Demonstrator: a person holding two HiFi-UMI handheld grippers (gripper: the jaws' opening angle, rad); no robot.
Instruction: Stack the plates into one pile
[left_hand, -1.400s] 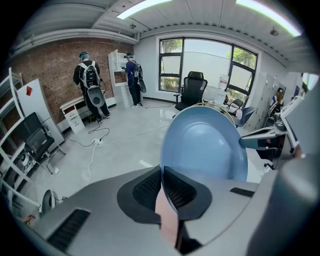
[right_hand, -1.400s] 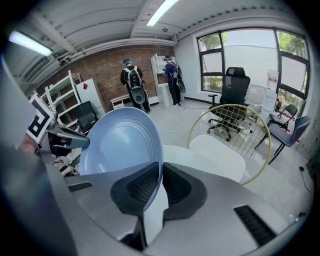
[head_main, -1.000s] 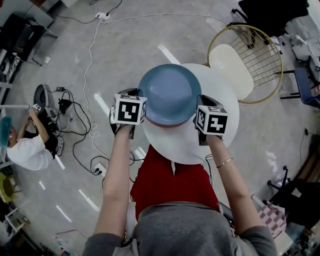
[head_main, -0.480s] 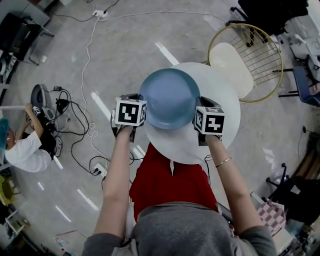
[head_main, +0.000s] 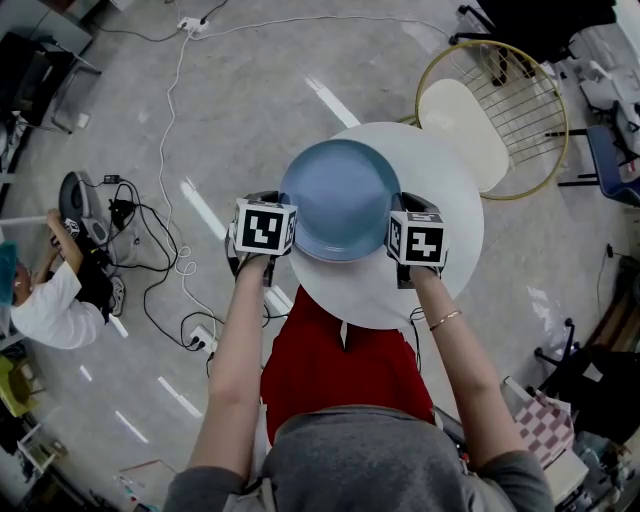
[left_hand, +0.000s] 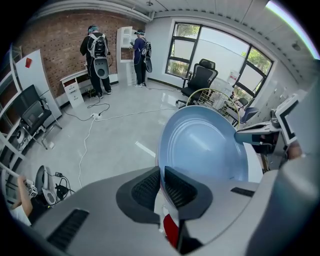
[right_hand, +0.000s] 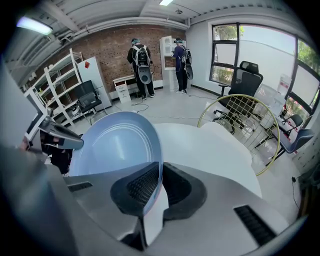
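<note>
Shiny pale-blue plate (head_main: 340, 195), faint rings inside, rim pinched by the left gripper (left_hand: 161, 176) (jaws just loosening a touch) and the right gripper (right_hand: 161, 174).

Around the blue plate (head_main: 340, 195) the table (head_main: 360, 295) lies bare; a wire chair (head_main: 462, 135) crowds its far-right edge.

You hold two tools, the left tool (left_hand: 161, 172) and the right tool (right_hand: 161, 170), over one blue plate (head_main: 340, 198) at centre frame, one round white surface (head_main: 445, 215), one wire chair (head_main: 462, 135) upper right, one crouching person (head_main: 50, 305) at the left edge, and two standing people, the left one (right_hand: 141, 62) and the right one (right_hand: 180, 59), by the far wall.
</note>
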